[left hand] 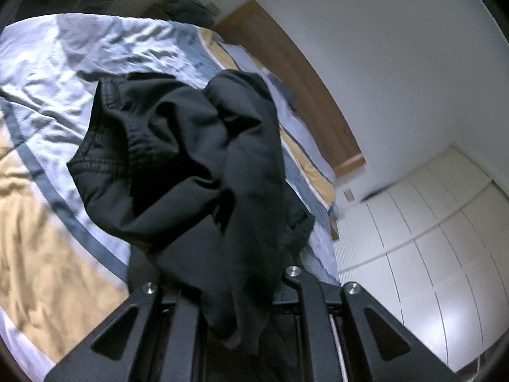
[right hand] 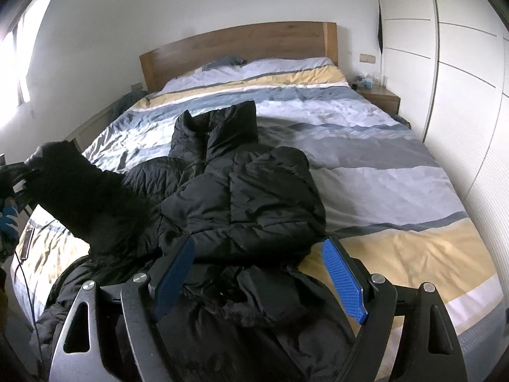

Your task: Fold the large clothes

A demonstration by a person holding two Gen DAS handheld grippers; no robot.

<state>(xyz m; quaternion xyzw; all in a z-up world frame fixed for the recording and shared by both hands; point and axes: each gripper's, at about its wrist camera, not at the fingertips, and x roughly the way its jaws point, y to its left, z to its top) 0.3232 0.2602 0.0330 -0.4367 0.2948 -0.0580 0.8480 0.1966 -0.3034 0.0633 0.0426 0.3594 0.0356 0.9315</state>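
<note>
1. The bed point(right hand: 381, 172) fills most of the room, covered with a rumpled duvet in bands of white, grey-blue and yellow, with a wooden headboard point(right hand: 241, 44) against the white wall.
2. A white wardrobe point(right hand: 461, 63) with panelled doors runs along the right side of the bed, and a small wooden bedside table point(right hand: 381, 98) sits between it and the headboard.
3. The black puffer jacket point(right hand: 241, 197) lies crumpled on the near half of the bed, its quilted body bunched in the middle, with one part reaching toward the headboard and the lower part spilling over the near edge.
4. One part of the jacket is drawn up off the duvet to the left, stretched out from the heap.
5. The left gripper point(left hand: 229, 286) is clenched on that raised black fabric, which drapes over and between its fingers and hides the pads; a gathered, elasticated edge shows in the bundle in front of it.
6. The right gripper point(right hand: 259, 273) hangs over the near part of the jacket with its blue pads point(right hand: 343, 280) spread wide, grasping nothing; I cannot tell whether the tips touch the cloth beneath them.
</note>
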